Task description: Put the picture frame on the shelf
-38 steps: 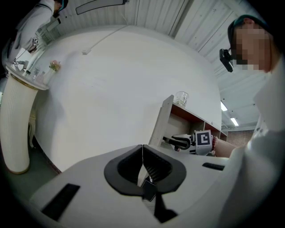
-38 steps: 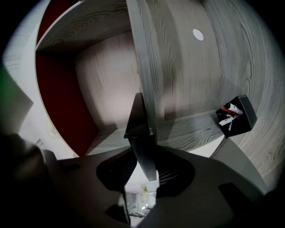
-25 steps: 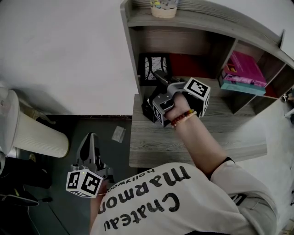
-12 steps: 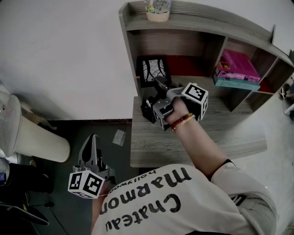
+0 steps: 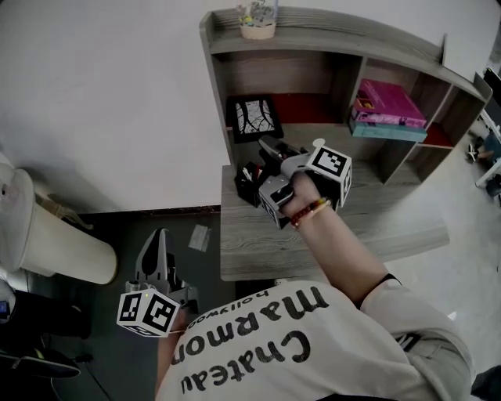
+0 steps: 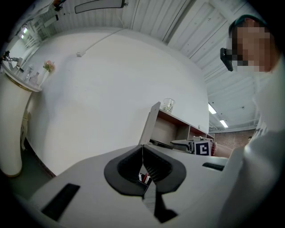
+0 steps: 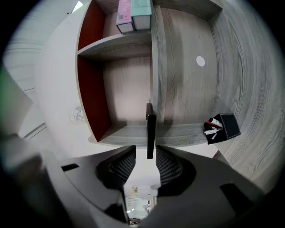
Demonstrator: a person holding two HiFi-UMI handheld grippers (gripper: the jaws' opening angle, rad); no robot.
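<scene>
The picture frame (image 5: 252, 117), black-edged with a black-and-white branch print, stands upright in the left compartment of the grey wooden shelf (image 5: 344, 78). My right gripper (image 5: 268, 144) is just in front of it and open. In the right gripper view the frame (image 7: 151, 127) shows edge-on, its near end between the wide-spread jaws of my right gripper (image 7: 146, 153), with a gap on each side. My left gripper (image 5: 156, 249) hangs low at the left over the dark floor. In the left gripper view its jaws meet at the tip of my left gripper (image 6: 142, 149), with nothing held.
A black pen holder (image 5: 249, 174) sits on the desk (image 5: 344, 235) beside my right gripper. Pink and teal books (image 5: 387, 108) lie in the right compartment. A cup (image 5: 257, 17) stands on the shelf top. A white ribbed bin (image 5: 55, 235) and a paper scrap (image 5: 199, 237) are on the floor.
My right gripper's jaws have spread and it has drawn back a little from the frame, which stays standing in the compartment. The left gripper has barely moved.
</scene>
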